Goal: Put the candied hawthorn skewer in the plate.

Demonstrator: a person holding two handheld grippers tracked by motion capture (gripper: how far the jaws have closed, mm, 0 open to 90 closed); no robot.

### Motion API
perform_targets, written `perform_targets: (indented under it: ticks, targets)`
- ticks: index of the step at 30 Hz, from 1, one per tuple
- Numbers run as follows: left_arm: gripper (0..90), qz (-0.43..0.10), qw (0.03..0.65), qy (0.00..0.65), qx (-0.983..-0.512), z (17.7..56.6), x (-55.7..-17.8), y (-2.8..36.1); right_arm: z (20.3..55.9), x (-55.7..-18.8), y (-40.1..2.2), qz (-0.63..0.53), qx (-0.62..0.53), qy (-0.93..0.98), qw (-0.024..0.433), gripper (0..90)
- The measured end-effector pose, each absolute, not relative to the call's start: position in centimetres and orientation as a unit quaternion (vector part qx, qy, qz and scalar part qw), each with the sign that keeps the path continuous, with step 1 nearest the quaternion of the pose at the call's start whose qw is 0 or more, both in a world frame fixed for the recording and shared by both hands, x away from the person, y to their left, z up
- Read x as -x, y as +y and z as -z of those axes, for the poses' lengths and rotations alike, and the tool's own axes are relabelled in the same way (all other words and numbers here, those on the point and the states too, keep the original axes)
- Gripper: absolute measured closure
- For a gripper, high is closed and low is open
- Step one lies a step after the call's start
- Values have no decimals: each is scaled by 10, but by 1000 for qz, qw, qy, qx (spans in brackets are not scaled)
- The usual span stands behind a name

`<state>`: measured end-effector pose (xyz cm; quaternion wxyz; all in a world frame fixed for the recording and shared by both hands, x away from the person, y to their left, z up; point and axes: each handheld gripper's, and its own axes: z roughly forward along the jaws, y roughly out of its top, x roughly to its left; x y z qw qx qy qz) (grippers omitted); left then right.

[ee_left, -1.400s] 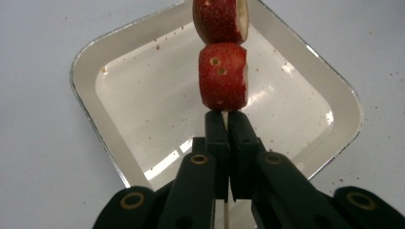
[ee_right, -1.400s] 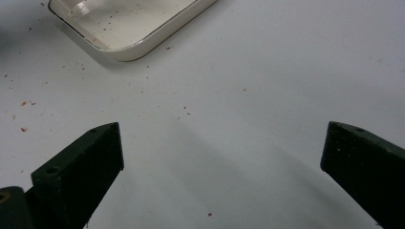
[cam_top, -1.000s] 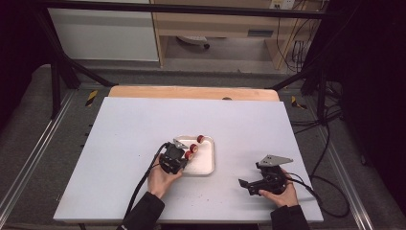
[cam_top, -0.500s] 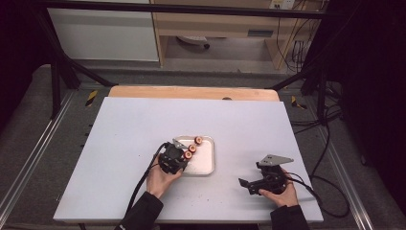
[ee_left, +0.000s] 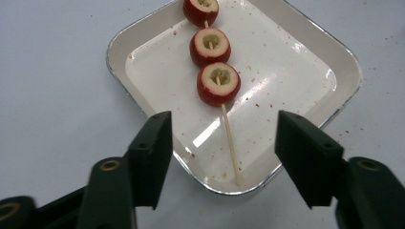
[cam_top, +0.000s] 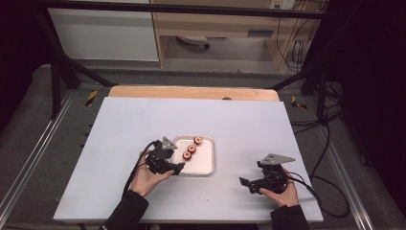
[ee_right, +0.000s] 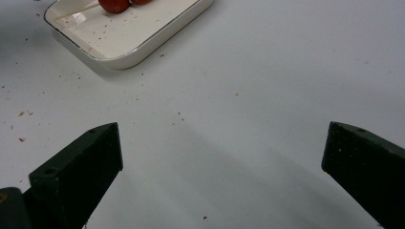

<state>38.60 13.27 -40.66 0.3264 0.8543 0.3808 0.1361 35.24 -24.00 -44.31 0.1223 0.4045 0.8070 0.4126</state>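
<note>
Dark sleeves; each black claw carries a grey three-cornered plate, brass-coloured screws and a trailing black cable.

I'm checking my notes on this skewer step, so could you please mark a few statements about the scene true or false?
1. The skewer carries three cored red fruits. True.
2. The left tool is clamped on the stick. False: its jaws have just been opening and stand apart, clear of the stick.
3. The skewer lies in the white tray. True.
4. The right tool holds a fruit. False: it is open with nothing between its jaws.
5. The tray sits on bare wood. False: it rests on the white table.
</note>
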Motion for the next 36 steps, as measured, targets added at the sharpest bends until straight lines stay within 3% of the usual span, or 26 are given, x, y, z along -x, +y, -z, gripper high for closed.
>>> perform_targets:
  ticks: [7, 11, 26, 36]
  targets:
    - [174, -153, 338, 382, -847, 403, -374, 164, 443, -353, -240, -414, -408, 805, 121, 7]
    - [138, -158, 344, 383, -843, 407, -365, 185, 443, -353, -240, -413, -407, 806, 121, 7]
    - [108, -166, 375, 405, -817, 440, -336, 249, 446, -352, -239, -403, -405, 812, 116, 7]
    - [87, -163, 375, 405, -817, 443, -334, 259, 449, -351, -240, -400, -405, 815, 111, 7]
